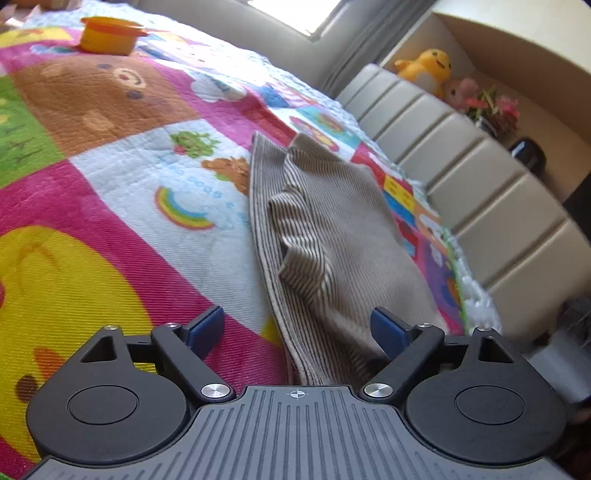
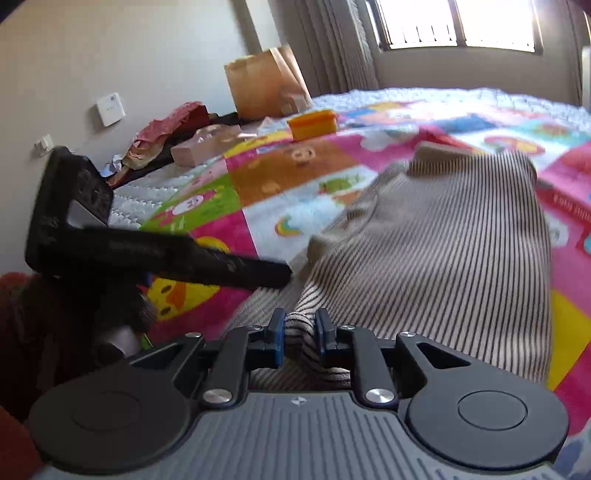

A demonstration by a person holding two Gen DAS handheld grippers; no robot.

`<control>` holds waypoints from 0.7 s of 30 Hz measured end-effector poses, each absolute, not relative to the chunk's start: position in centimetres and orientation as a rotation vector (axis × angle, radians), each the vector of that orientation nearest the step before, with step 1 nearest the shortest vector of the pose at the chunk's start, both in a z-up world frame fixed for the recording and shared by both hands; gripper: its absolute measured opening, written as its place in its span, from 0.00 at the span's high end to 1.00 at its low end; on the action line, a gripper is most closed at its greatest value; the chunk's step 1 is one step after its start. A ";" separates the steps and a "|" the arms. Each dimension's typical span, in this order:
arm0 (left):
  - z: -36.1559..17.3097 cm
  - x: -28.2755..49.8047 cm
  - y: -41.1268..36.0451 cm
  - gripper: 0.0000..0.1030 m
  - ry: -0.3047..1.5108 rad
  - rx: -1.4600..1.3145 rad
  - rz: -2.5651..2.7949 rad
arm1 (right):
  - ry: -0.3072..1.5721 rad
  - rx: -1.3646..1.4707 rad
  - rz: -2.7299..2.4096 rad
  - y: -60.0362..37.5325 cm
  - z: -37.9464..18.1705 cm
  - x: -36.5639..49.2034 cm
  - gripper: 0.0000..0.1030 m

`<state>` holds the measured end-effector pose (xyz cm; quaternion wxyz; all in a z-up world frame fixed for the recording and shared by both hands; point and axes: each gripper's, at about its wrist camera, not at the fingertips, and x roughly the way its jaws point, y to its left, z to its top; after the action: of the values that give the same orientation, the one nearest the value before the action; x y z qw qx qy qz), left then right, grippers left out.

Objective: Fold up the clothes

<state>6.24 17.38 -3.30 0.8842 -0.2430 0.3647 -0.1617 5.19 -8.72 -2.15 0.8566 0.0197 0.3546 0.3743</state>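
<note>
A beige garment with thin dark stripes (image 1: 332, 229) lies crumpled on a colourful patchwork bed cover (image 1: 110, 192). My left gripper (image 1: 297, 328) is open and hovers low over the garment's near edge. The cloth passes between its blue pads (image 1: 207, 328), which do not press on it. In the right wrist view the same garment (image 2: 443, 236) spreads to the right. My right gripper (image 2: 300, 332) is shut on a bunched fold of it at the near hem. There the left gripper (image 2: 147, 254) shows as a black bar coming in from the left, its tip close to the garment's edge.
An orange tub (image 1: 110, 35) (image 2: 312, 123) stands on the far part of the cover. A padded headboard (image 1: 461, 166) runs along the right, with plush toys (image 1: 428, 66) on a shelf behind it. A paper bag (image 2: 266, 85) and piled clutter (image 2: 173, 125) sit by the wall.
</note>
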 end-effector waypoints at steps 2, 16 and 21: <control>-2.7 6.0 17.9 0.08 0.745 -0.494 -0.312 | 0.730 0.064 0.795 -8.9 -2.9 4.7 0.84; -0.8 5.8 13.1 0.05 0.725 -0.149 -0.324 | 0.561 -0.457 0.843 -11.4 -0.7 0.3 0.27; -0.3 5.6 12.8 0.04 0.731 -0.112 -0.316 | 0.455 -0.696 0.823 -9.1 -3.6 -1.2 0.18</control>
<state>5.56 12.80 -0.25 0.9203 -0.0544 0.3556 -0.1536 -1.24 -9.08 -3.57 0.8338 -0.3284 0.2147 0.3885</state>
